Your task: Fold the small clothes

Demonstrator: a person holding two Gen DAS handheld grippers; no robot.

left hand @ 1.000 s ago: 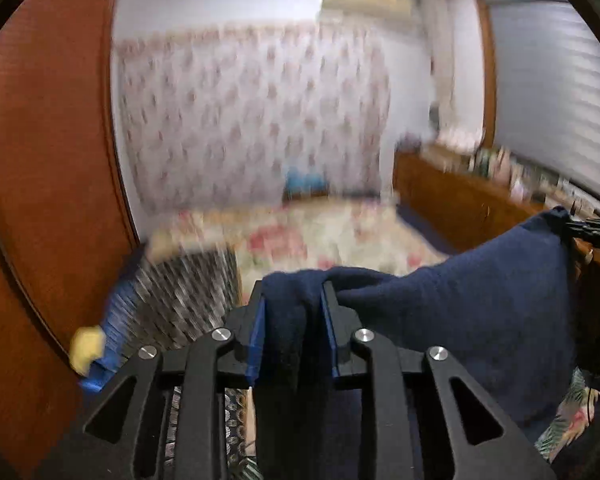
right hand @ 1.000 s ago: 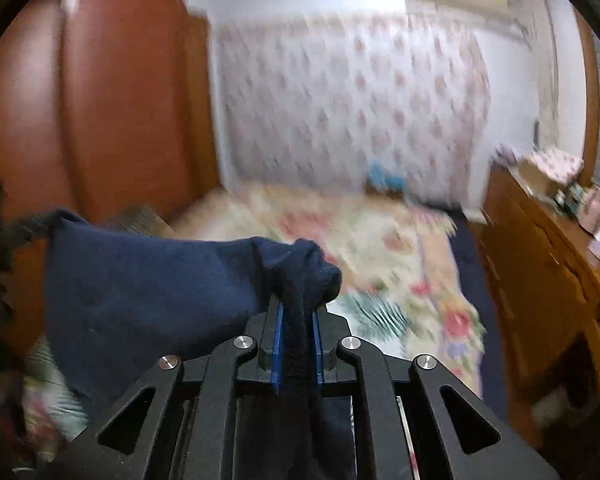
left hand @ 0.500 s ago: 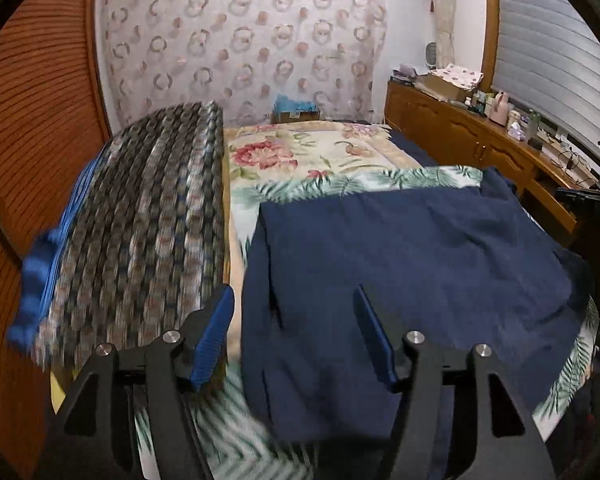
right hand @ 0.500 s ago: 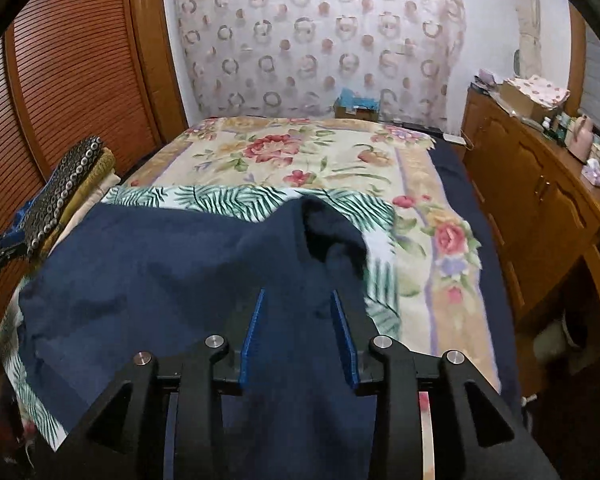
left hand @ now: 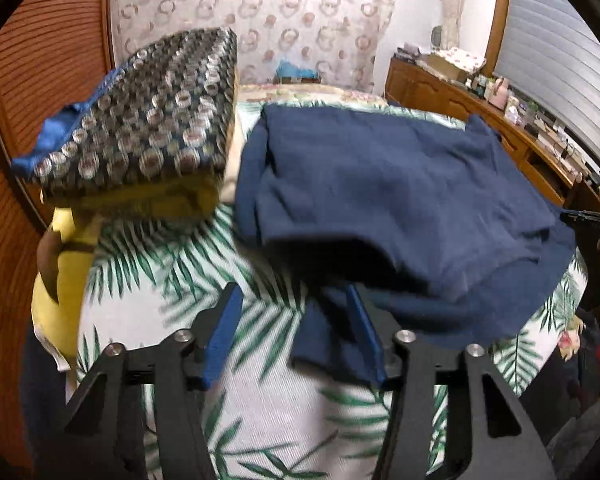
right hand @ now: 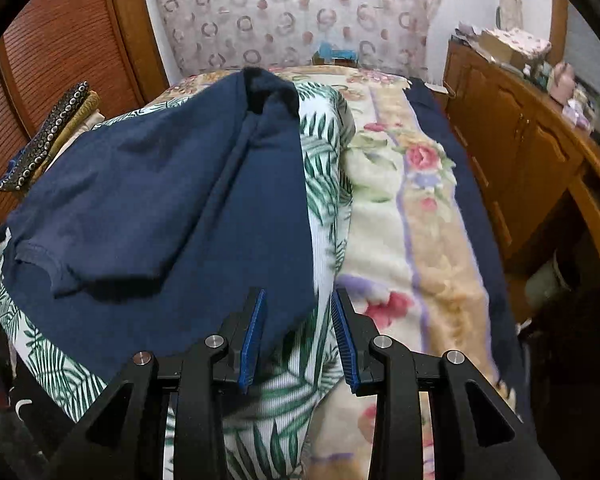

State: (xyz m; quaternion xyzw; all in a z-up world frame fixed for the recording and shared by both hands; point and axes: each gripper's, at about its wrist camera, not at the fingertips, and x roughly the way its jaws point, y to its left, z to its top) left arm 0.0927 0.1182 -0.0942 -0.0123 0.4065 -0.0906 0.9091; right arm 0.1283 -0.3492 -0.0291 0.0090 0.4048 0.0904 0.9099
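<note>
A stack of folded patterned clothes (left hand: 140, 136) sits left on the palm-leaf sheet (left hand: 172, 264), beside the spread navy blue cotton T-shirt (left hand: 380, 184). The left gripper (left hand: 292, 332), jaws just narrowing, and right gripper (right hand: 298, 332) both stand apart, unclamped, over its near edge. A wooden dresser (right hand: 520, 140) lines the right wall.

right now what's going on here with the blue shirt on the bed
A person is folding clothes with a handheld gripper in each hand. The navy shirt lies on the palm-leaf sheet, partly doubled over itself. The left gripper has been closing a little after letting go; its jaws stand apart at the shirt's near edge, not pinching it. The right gripper is open too, over the shirt's near corner. A pile of folded clothes sits beside it.
</note>
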